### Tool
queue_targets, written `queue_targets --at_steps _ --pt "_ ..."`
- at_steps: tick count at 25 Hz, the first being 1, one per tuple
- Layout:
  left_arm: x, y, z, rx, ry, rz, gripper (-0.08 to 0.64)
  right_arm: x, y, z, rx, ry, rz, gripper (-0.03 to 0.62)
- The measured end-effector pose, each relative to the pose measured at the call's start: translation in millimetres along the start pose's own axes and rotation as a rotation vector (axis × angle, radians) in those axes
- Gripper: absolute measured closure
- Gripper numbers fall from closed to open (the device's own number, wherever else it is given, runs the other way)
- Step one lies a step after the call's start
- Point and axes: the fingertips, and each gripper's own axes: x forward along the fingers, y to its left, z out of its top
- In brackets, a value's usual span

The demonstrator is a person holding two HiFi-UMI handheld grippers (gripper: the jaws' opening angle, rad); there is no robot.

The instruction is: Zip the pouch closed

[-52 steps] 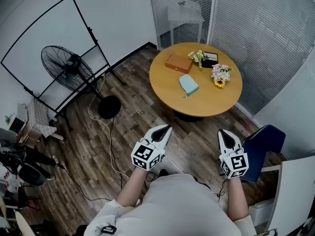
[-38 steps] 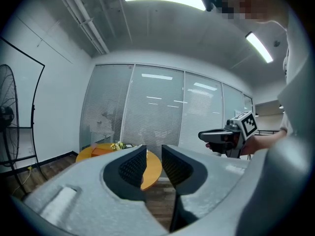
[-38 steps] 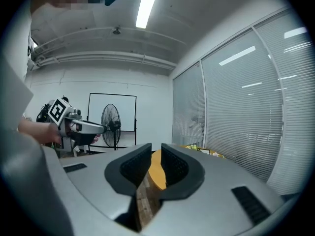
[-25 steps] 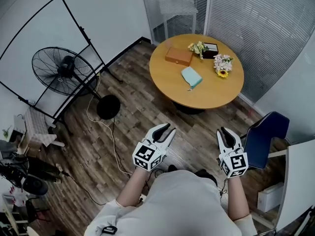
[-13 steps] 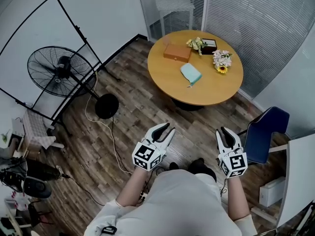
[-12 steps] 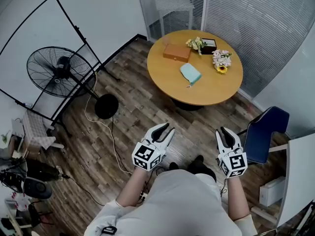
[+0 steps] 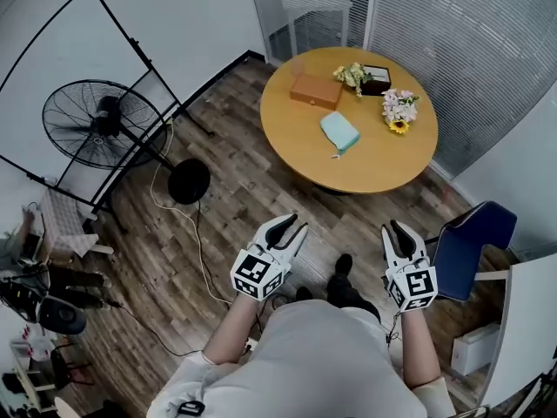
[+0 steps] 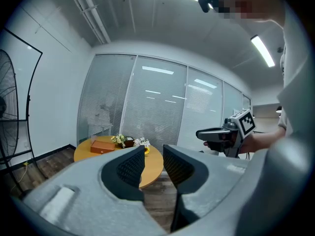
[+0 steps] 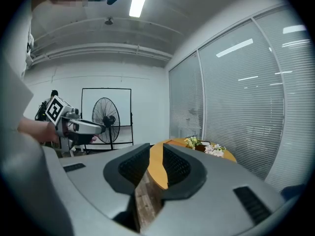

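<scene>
The standing fan [image 7: 100,124] and its cable are on your left, so keep your feet away from them as you walk.

Your left tool [image 7: 288,225] hangs over the wooden floor [image 7: 235,198]. Its jaws are a little apart and nothing is between them.

The blue-green pouch [image 7: 338,132] lies flat on the round surface [image 7: 374,168], well ahead of both tools. It sits between the brown box [image 7: 316,91] and the flowers [image 7: 399,111], and touches neither. A little tail [image 7: 333,154] sticks out at its near end. That may be the zip pull, but it is too small to be sure.

Your right tool [image 7: 393,230] is also over the floor, next to the blue chair [image 7: 466,242]. Its jaws are a little apart too, with nothing in them.

The step now looks like getting to the surface. Walk up close first, and go round the chair. Then pin one end of the pouch with one tool so it cannot slide. Pinch the pull with the other tool and draw it slowly along the zip. Don't bump the flowers.
</scene>
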Motion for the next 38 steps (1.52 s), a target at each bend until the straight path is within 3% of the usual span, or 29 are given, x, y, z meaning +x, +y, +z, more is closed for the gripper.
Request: queue_targets --at_steps 9,19,30,38 --pt "93.3 21.3 13.3 0.013 0.033 0.010 0.446 72.2 -80.7 2.2 0.012 0.014 0.065 0.520" --pt "168.9 39.9 29.4 -0.018 0.031 0.103 0.446 128.7 -155.3 5.5 0.024 0.028 0.151 0.520" --pt "212.5 64.4 27.8 -0.046 0.058 0.135 0.446 173.4 -185.5 -3.5 0.054 0.057 0.192 0.520" --pt "243.0 111.5 23.6 -0.044 0.074 0.069 0.446 218.5 -191.5 -10.2 0.071 0.098 0.158 0.520"
